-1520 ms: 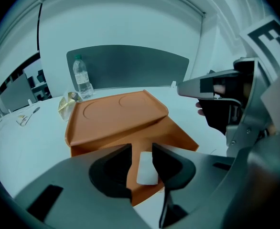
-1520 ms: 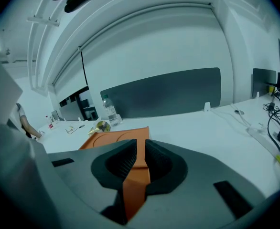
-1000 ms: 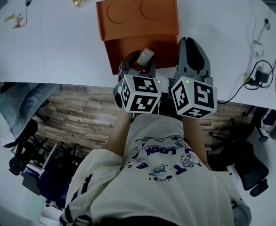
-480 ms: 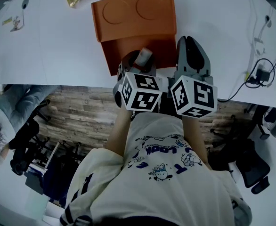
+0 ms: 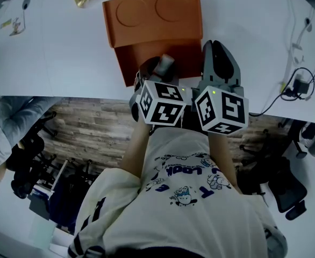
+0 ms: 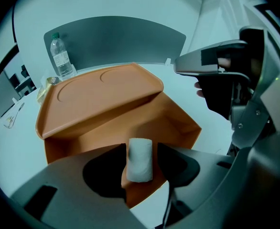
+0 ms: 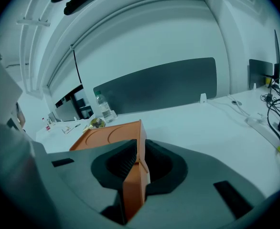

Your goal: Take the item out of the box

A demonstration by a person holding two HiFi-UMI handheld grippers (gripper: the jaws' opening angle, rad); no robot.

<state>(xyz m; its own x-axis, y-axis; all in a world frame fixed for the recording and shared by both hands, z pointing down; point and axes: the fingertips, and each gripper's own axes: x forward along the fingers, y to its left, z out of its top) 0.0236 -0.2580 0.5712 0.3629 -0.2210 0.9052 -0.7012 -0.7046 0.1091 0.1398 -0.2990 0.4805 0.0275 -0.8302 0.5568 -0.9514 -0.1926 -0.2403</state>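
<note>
Orange box [image 5: 147, 55]: right gripper [image 7: 137, 163] clamped on its side wall, steadying it. White item [image 6: 140, 162]: stands inside, between left gripper [image 6: 141, 151] jaws just opened wide, unpressed

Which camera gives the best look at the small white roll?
The left gripper view: the white roll shows whole, between the jaws of the left gripper, which have just been opening. The head view shows only its top beyond that gripper. The right gripper view misses it.

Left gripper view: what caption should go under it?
Left gripper with jaws just opened, white roll between them, at the open orange box.
</note>
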